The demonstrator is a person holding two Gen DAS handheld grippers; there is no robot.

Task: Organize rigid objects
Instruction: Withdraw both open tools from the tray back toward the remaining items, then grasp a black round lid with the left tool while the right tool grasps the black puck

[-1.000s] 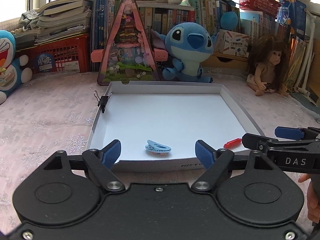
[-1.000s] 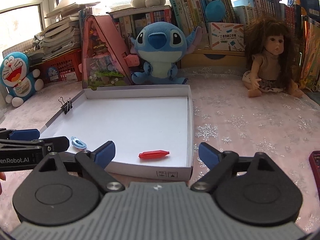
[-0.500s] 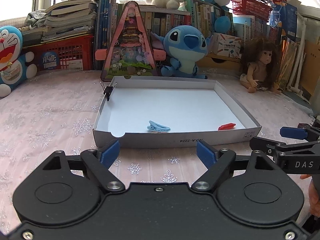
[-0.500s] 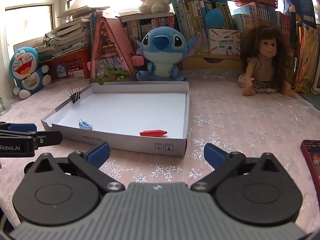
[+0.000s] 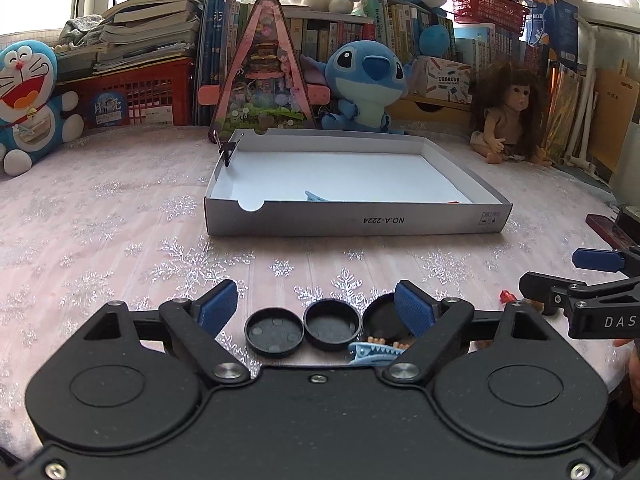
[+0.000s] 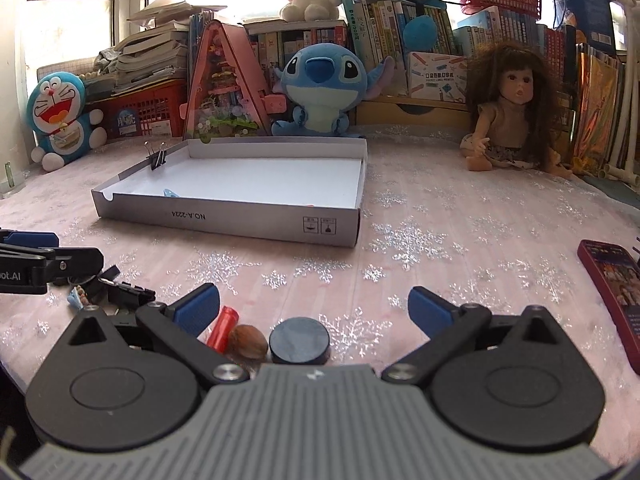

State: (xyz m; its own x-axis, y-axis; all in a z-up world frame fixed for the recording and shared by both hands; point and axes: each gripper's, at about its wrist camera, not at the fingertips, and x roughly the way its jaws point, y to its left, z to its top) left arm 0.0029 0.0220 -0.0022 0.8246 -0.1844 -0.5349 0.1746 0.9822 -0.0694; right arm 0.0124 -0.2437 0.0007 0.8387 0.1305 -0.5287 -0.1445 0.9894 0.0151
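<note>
A shallow white box (image 5: 356,220) (image 6: 224,220) lies mid-table. In it are a blue hair clip (image 5: 316,197) and a red piece (image 5: 454,202), both mostly hidden by the front wall. A black binder clip (image 5: 229,148) (image 6: 158,158) is on its left wall. My left gripper (image 5: 316,306) is open above three black round caps (image 5: 331,324) and a second blue hair clip (image 5: 372,350), touching none. My right gripper (image 6: 314,307) (image 5: 552,272) is open wide over a red tube (image 6: 224,328), a brown nut (image 6: 248,342) and a black disc (image 6: 300,340).
A dark red phone-like slab (image 6: 612,280) lies at the right on the snowflake cloth. A loose black clip (image 6: 128,292) lies under my left gripper (image 6: 40,264). Behind the box stand a blue plush (image 5: 366,80), a doll (image 5: 508,120), a pink triangular toy house (image 5: 264,76) and books.
Both grippers have drawn back from the box toward the near edge and sunk lower. The box now lies farther off, and small loose things on the cloth have come into view.
</note>
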